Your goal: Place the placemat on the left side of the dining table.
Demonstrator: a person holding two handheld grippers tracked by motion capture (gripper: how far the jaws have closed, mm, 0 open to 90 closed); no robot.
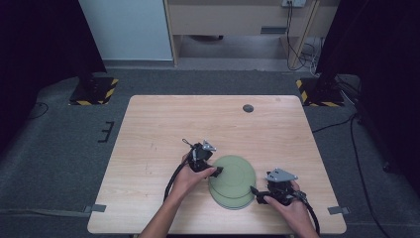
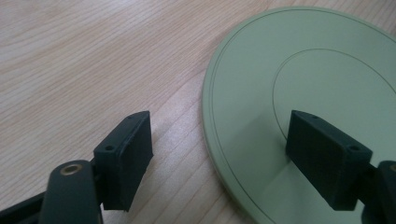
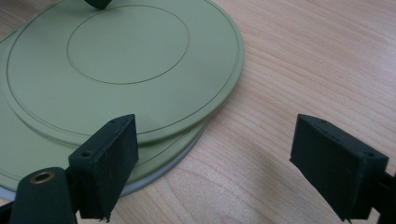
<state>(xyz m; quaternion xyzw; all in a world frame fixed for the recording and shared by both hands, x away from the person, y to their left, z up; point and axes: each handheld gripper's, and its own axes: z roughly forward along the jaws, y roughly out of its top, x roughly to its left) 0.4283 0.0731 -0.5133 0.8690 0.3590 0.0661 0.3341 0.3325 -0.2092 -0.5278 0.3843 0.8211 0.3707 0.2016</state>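
Note:
A stack of pale green round plates lies on the wooden table, the top plate shifted off the ones under it. My left gripper is at the stack's left edge. It is open, with one jaw over the top plate and the other over bare wood, so the rim runs between them untouched. My right gripper is at the stack's front right, open, its left jaw above the plates' edge and its right jaw over the table.
A small dark round hole sits near the table's far edge. Grey tape tabs mark the near corners. Stand bases with yellow-black stripes rest on the grey floor beyond the table.

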